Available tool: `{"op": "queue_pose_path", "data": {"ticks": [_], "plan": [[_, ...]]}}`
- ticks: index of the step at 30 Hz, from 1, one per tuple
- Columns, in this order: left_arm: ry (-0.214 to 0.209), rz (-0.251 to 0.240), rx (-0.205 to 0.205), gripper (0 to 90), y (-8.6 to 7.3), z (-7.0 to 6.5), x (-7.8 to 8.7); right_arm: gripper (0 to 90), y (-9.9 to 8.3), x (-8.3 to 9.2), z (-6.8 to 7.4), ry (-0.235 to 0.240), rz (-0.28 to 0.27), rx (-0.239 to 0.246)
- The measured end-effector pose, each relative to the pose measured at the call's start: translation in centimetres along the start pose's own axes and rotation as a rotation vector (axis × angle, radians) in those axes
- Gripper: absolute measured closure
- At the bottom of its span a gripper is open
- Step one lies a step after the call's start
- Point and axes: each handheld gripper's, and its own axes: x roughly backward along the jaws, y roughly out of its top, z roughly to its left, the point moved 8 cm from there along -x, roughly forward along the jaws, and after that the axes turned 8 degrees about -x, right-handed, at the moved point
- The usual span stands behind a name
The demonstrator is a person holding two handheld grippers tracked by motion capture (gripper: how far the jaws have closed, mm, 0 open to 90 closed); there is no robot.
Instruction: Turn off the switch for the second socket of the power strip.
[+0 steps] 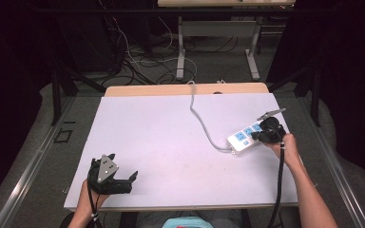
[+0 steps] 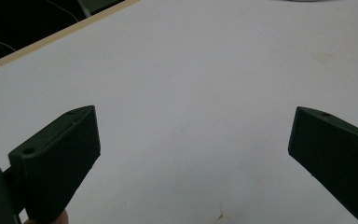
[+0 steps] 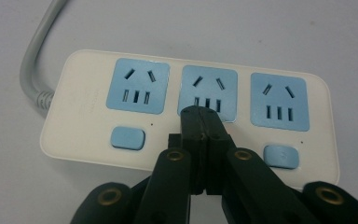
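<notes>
just white power strip point(image 3: 79, 116), blue sockets point(image 3: 138, 86)

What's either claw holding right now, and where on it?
Nothing. The right claw is shut with nothing between its jaws, its tips over the middle switch of the white three-socket power strip with blue faces. The left claw is open above the white table.

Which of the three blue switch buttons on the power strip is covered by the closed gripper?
The middle one: the shut right gripper hides it, below the middle socket. The left button and right button show uncovered.
</notes>
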Motion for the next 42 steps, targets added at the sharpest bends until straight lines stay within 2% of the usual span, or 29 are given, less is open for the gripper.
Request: {"op": "queue_pose_path", "data": {"ticks": [1,7,18,20,29,30,42], "plan": [[-0.008,-0.001,0.013,2.1,-0.01,-0.16,-0.01,90.0,0.01,0.00,0.01,0.001,0.000,-0.002],[-0.010,0.001,0.013,2.2,-0.02,-0.19,0.01,90.0,-0.01,-0.01,-0.14,-0.003,-0.006,-0.014],[-0.008,0.001,0.008,2.2,-0.01,-0.16,-0.03,90.0,-0.02,-0.02,-0.17,-0.009,-0.005,-0.003],[-0.005,0.000,0.006,2.2,0.00,-0.16,-0.04,90.0,-0.05,-0.05,-0.16,-0.010,-0.007,-0.023],[-0.010,0.003,0.008,2.2,-0.02,-0.25,-0.07,90.0,-0.20,-0.11,-0.13,-0.003,-0.008,-0.048],[-0.011,0.006,0.007,2.2,-0.03,-0.26,-0.04,90.0,-0.20,-0.13,-0.17,0.003,-0.011,-0.062],[-0.006,0.008,0.005,2.2,-0.05,-0.17,-0.05,90.0,-0.20,-0.13,-0.30,0.001,-0.010,-0.066]]}}
